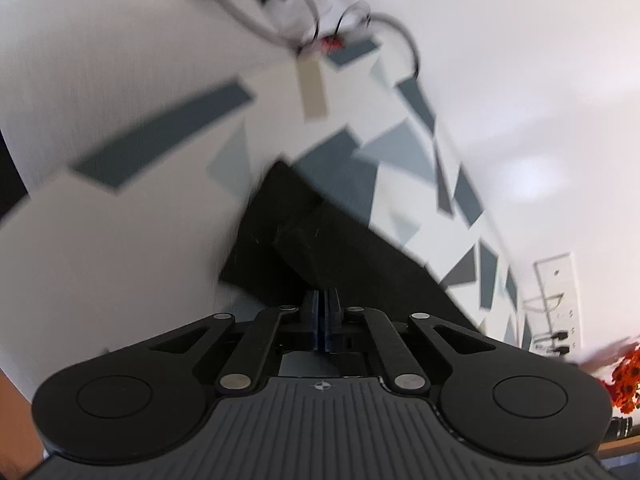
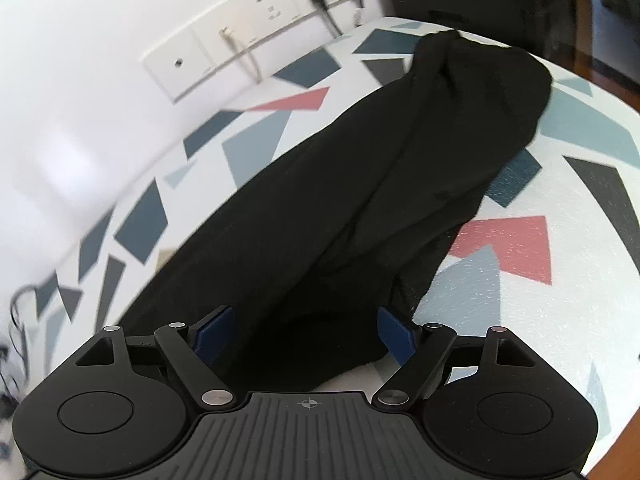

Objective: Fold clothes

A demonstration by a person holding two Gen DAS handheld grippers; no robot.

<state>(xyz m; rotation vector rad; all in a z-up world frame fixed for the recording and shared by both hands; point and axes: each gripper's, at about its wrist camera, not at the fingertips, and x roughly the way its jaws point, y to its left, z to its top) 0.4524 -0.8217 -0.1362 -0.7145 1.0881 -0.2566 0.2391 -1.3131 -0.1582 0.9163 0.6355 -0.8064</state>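
A black garment lies stretched in a long bunched band across a white table with grey, blue and red shapes. My right gripper is open, its blue pads on either side of the garment's near end, which lies between the fingers. My left gripper is shut on an edge of the black garment, which spreads out from the fingertips. The view is blurred by motion.
A white wall with a socket strip and plugged cables runs along the table's far side. Cables and a paper tag lie on the table. Orange flowers show at the right edge of the left wrist view.
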